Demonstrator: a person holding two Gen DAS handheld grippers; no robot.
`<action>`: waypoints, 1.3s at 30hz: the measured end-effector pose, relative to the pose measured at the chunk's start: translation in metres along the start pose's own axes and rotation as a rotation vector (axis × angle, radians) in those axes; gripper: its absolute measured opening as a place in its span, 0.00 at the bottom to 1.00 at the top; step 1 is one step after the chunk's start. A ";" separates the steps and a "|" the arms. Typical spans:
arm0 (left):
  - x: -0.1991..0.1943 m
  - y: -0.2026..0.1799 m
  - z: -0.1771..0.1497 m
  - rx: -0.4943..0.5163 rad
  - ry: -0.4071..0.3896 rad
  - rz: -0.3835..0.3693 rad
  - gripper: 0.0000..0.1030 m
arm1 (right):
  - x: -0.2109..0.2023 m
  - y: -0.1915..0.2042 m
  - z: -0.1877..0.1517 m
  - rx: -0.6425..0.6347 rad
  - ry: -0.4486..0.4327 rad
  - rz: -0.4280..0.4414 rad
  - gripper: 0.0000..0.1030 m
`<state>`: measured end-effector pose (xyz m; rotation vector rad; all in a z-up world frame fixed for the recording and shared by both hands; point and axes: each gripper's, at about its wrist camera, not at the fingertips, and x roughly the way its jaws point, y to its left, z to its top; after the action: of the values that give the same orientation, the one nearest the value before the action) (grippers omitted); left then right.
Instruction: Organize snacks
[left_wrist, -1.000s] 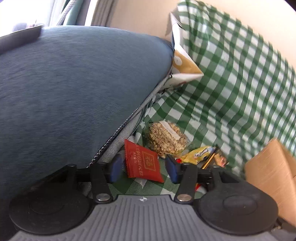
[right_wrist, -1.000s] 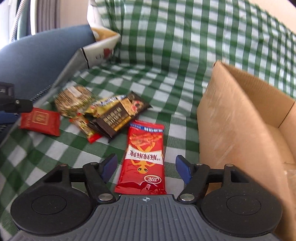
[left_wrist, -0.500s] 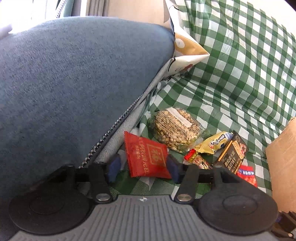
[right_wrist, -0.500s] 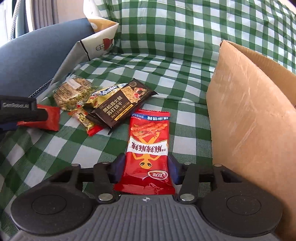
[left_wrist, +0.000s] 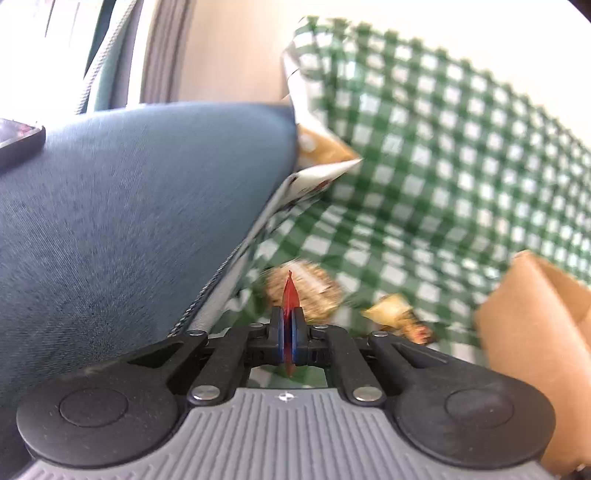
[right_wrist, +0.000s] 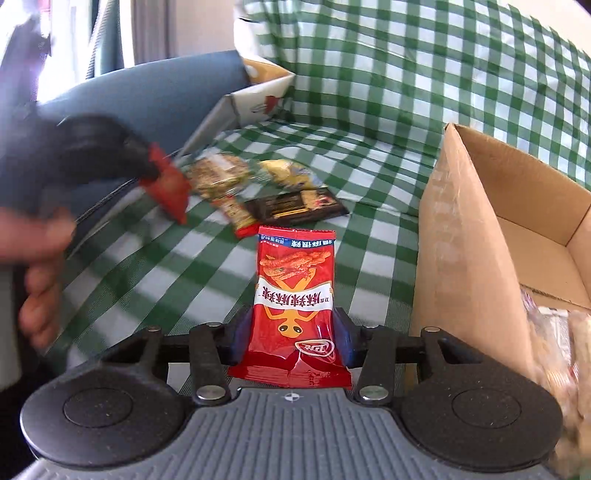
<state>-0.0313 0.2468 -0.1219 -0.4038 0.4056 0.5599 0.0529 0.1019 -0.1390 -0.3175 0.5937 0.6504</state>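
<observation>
Grip status, left to right. The left gripper (left_wrist: 288, 332) has its pads pressed together on a small red sachet (left_wrist: 290, 291), seen edge-on as a thin red blade between the blue pads. In the right wrist view the same sachet (right_wrist: 168, 184) hangs clear of the green checked cloth (right_wrist: 369, 92), beside the blue cushion (right_wrist: 147, 96) at far left. A hand (right_wrist: 40, 258) holds the left gripper body at the left edge of that view.

Near the middle of the cloth lies a loose group: a clear pack of nut brittle (right_wrist: 218, 175), a yellow wrapper (right_wrist: 286, 173), a narrow red-ended bar (right_wrist: 238, 216) and a dark brown packet (right_wrist: 299, 206), overlapping or touching one another.

The right gripper (right_wrist: 291, 332) pinches a red crisp-stick packet (right_wrist: 293, 302) across its lower half, one blue pad on each side edge. The packet stands upright between them, its top edge toward the loose group.

At right an open cardboard box (right_wrist: 465, 240) stands on the cloth, close beside the right gripper. Pale wrapped snacks (right_wrist: 554, 339) lie in its near corner.
</observation>
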 end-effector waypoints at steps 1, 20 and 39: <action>-0.004 0.001 0.000 -0.010 0.000 -0.031 0.03 | -0.006 0.002 -0.006 -0.015 -0.006 -0.003 0.47; -0.015 0.022 0.001 -0.193 0.464 -0.320 0.13 | -0.015 0.008 -0.047 -0.007 0.063 0.026 0.48; 0.005 -0.045 -0.033 0.200 0.513 -0.075 0.83 | -0.004 0.001 -0.043 0.027 0.055 0.047 0.53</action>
<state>-0.0103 0.1988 -0.1407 -0.3653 0.9277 0.3327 0.0311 0.0813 -0.1708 -0.2973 0.6635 0.6794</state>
